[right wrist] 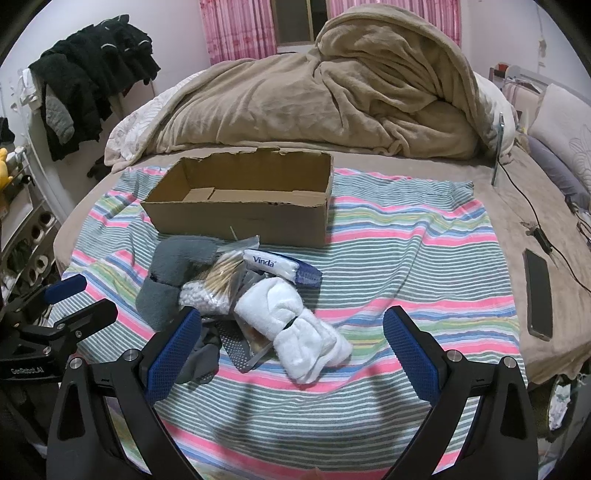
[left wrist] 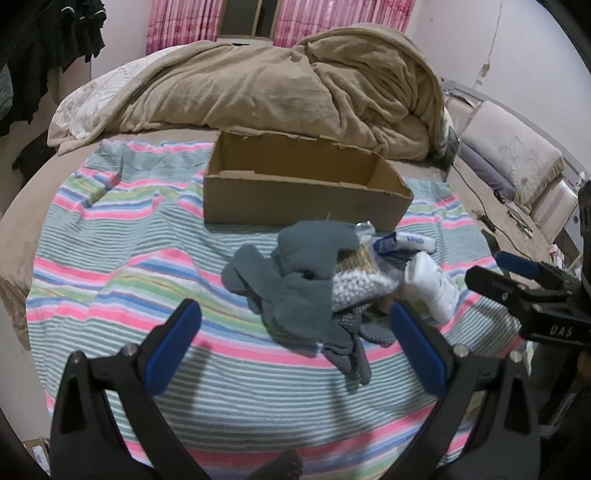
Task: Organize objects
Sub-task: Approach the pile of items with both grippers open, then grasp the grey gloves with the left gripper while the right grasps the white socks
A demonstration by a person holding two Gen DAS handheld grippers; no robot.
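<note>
Over at the far left, dark clothes (right wrist: 96,70) hang in a heap on a rack by the wall. On the bed, a striped sheet (right wrist: 388,266) is spread over the near half, and a tan blanket (right wrist: 332,107) is bunched up behind it, under pink curtains (right wrist: 236,29).

The left gripper (left wrist: 293,332) hovers low over the sheet with its jaws wide apart and nothing between them; its blue pads (left wrist: 173,347) frame the near edge of the pile. Just ahead of it lies a grey sock (left wrist: 295,280), draped over the left of the heap, with a dotted grey piece (left wrist: 373,328) trailing beside it.

The box (right wrist: 240,210) stands open-topped behind the pile, towards the left of the sheet, its inside bare cardboard as far as I can see.

The pile sits just in front of the box, everything touching: a bag of cotton swabs (right wrist: 218,280) in the middle, a Vinda tissue pack (right wrist: 280,267) behind it nearest the box, and a rolled white towel (right wrist: 299,332) on the right side, closest to me.

The right gripper (right wrist: 291,343) is also spread open and holding nothing, the towel lying between its fingers in its own view.

Further right, off the sheet, a phone (right wrist: 538,295) lies flat on the mattress with a black cable (right wrist: 532,210) running past it, and cushions (right wrist: 565,125) sit at the edge.
</note>
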